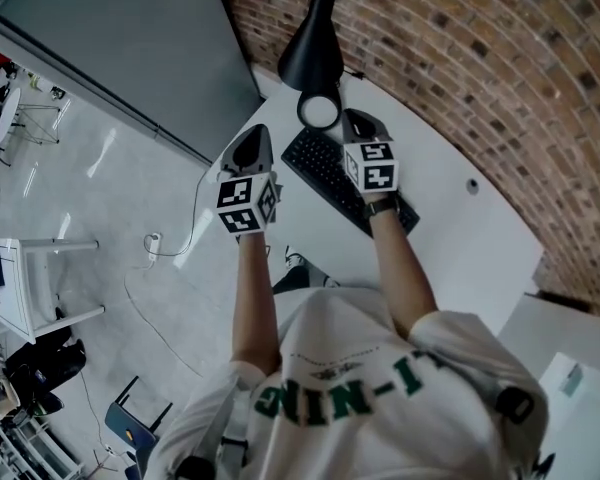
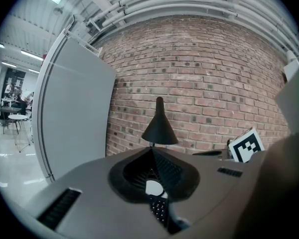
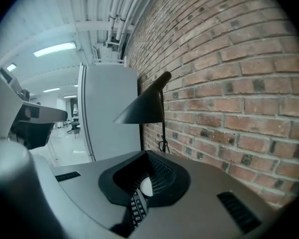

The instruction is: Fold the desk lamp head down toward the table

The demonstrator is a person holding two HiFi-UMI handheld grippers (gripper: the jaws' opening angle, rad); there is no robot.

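Observation:
A black desk lamp stands at the table's far edge by the brick wall, its cone head [image 1: 313,50] raised on a thin stem above a round white base [image 1: 319,110]. In the left gripper view the lamp head [image 2: 159,127] is straight ahead, and in the right gripper view the lamp head [image 3: 141,111] is ahead and a little to the left. My left gripper [image 1: 250,151] hovers left of the base, jaws together and empty. My right gripper [image 1: 363,126] is just right of the base, also shut on nothing. Neither touches the lamp.
A black keyboard [image 1: 345,180] lies on the white table [image 1: 460,238] under my right forearm. A brick wall [image 1: 500,78] runs behind the lamp, and a grey partition panel [image 1: 130,38] stands to the left. The floor at left holds a white chair [image 1: 25,283] and a cable.

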